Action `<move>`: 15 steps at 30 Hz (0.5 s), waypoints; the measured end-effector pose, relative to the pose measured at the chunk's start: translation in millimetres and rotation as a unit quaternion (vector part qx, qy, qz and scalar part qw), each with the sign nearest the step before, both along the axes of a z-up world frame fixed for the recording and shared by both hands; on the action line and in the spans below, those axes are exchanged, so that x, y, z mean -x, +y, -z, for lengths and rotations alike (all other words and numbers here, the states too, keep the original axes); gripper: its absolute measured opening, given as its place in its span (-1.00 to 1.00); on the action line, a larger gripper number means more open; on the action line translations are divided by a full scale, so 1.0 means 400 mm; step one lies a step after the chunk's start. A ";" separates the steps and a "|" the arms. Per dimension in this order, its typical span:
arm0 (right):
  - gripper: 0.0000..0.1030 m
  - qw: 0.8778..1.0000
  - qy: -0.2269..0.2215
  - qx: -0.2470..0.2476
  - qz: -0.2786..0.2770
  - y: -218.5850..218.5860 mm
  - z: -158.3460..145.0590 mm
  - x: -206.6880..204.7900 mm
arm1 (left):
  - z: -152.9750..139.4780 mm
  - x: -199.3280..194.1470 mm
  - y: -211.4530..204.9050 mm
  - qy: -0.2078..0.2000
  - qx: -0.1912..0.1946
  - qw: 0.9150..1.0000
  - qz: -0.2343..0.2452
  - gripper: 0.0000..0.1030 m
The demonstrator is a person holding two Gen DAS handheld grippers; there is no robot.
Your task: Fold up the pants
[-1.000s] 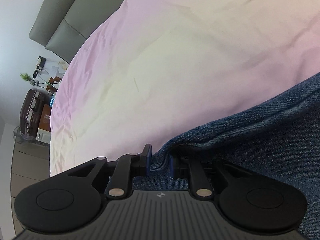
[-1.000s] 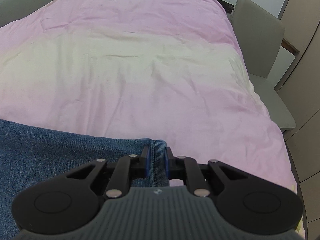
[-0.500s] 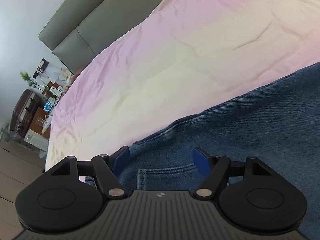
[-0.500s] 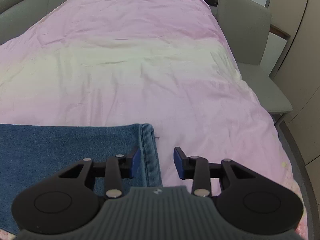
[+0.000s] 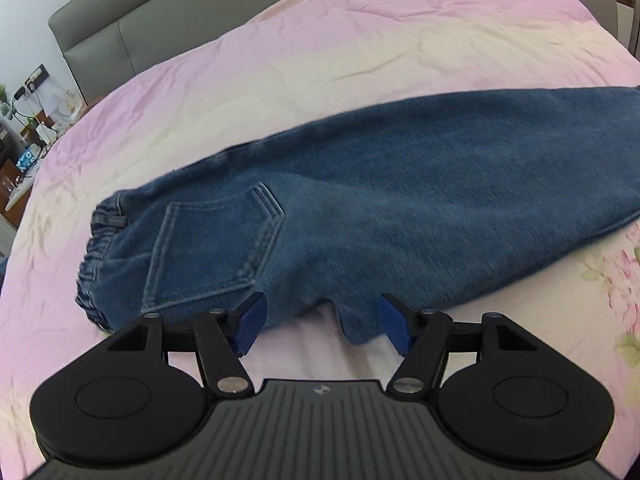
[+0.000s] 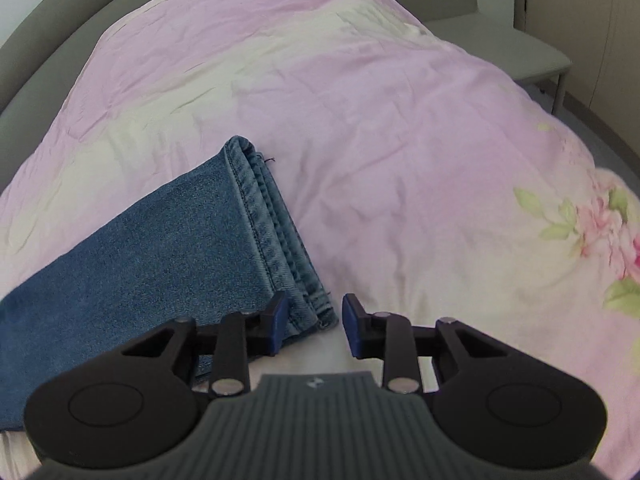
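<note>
Item: blue denim pants (image 5: 400, 184), lying flat, legs stacked, on my pink bedspread (image 5: 360, 52); waistband left, hems (image 6: 276, 240) right. My left gripper (image 5: 320, 322): jaws apart and closing, a crotch flap between them, unpressed. My right gripper (image 6: 314, 322): jaws apart, closing, hem corner between, ungripped.

Soft, even daylight, no glare; the jeans (image 5: 400, 208) smear with motion blur, and fisheye bending darkens the frame corners.
</note>
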State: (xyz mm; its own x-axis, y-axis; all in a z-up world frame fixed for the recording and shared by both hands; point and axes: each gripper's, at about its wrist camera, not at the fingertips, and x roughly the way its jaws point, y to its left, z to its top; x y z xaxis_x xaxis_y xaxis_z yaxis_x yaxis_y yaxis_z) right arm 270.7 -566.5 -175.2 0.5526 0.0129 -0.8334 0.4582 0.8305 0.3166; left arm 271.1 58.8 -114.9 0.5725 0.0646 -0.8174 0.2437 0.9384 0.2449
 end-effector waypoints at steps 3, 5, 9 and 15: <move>-0.49 0.999 0.000 -0.031 0.015 0.001 0.036 -0.004 | 0.044 0.034 -0.006 0.017 0.027 0.999 -0.013 0.46; -0.55 0.999 0.003 -0.041 0.036 0.005 0.052 -0.008 | 0.076 0.044 -0.011 0.022 0.040 0.999 -0.028 0.45; -0.78 1.000 -0.012 0.009 0.019 0.046 0.016 -0.013 | 0.114 0.032 -0.014 -0.006 0.056 0.996 -0.069 0.34; -0.79 0.998 -0.032 0.049 -0.020 0.062 -0.046 -0.016 | 0.103 -0.021 0.028 -0.055 0.136 0.980 -0.134 0.11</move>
